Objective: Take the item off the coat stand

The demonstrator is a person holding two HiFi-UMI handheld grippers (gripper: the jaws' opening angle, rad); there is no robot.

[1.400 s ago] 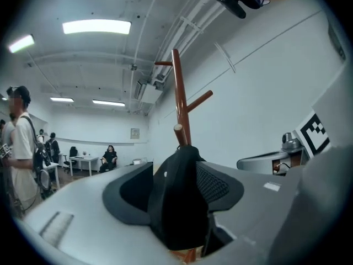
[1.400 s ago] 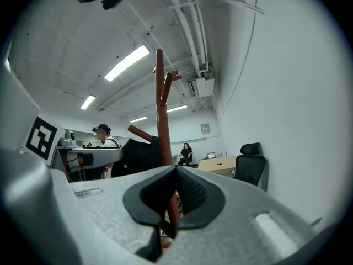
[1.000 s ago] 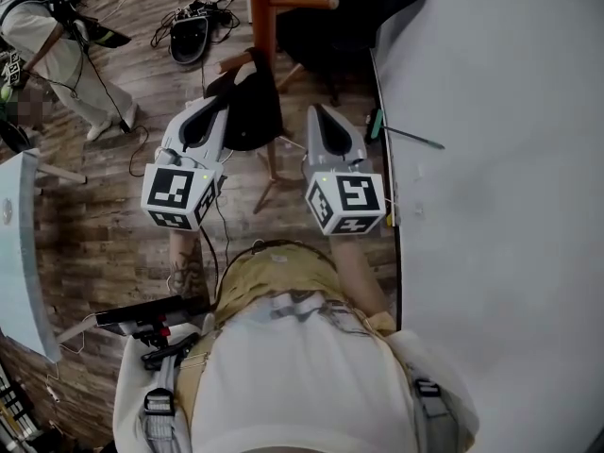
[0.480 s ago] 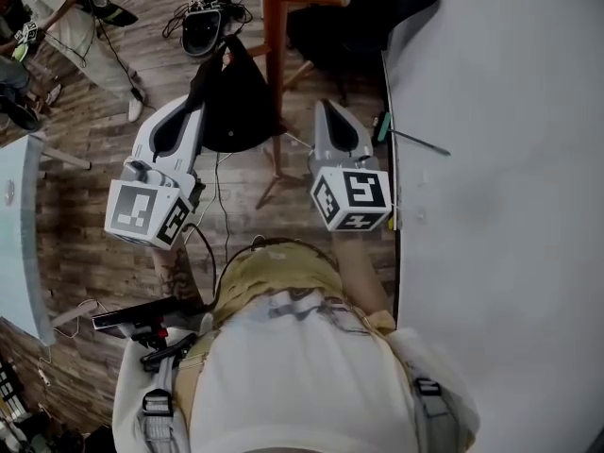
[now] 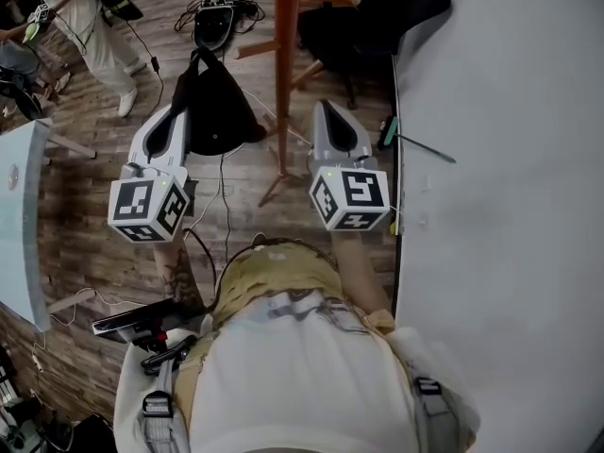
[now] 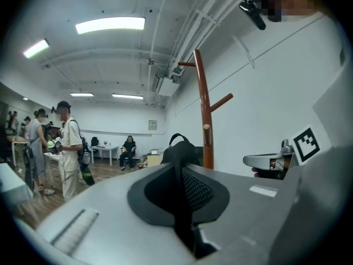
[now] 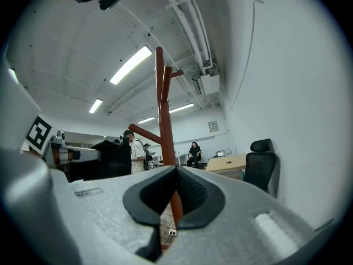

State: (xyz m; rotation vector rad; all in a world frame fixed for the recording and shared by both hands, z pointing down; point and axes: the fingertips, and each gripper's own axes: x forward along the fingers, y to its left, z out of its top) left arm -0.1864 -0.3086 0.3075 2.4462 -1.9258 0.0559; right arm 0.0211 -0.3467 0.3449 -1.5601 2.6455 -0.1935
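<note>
The brown wooden coat stand [image 5: 286,55] rises in front of me, with bare pegs showing in both gripper views [image 6: 204,120] [image 7: 163,115]. A black bag [image 5: 215,111] hangs free to the left of the pole, apart from it. My left gripper [image 5: 177,113] is shut on the bag's black strap, and the bag [image 6: 179,148] bulges just past the jaw tips [image 6: 179,173]. My right gripper [image 5: 326,109] stands to the right of the pole, shut and holding nothing [image 7: 175,173]. The held bag [image 7: 113,156] also shows at the left of the right gripper view.
A large white table [image 5: 500,159] fills the right side, with a thin tool [image 5: 420,144] near its edge. A black office chair [image 5: 368,17] stands behind the coat stand. Cables and a dark object [image 5: 212,26] lie on the wooden floor. A person in white [image 5: 85,17] stands far left.
My left gripper has swung to the left with the black bag, carrying it from beside the stand's pole to clear of it. The right gripper has stayed about where it was.
</note>
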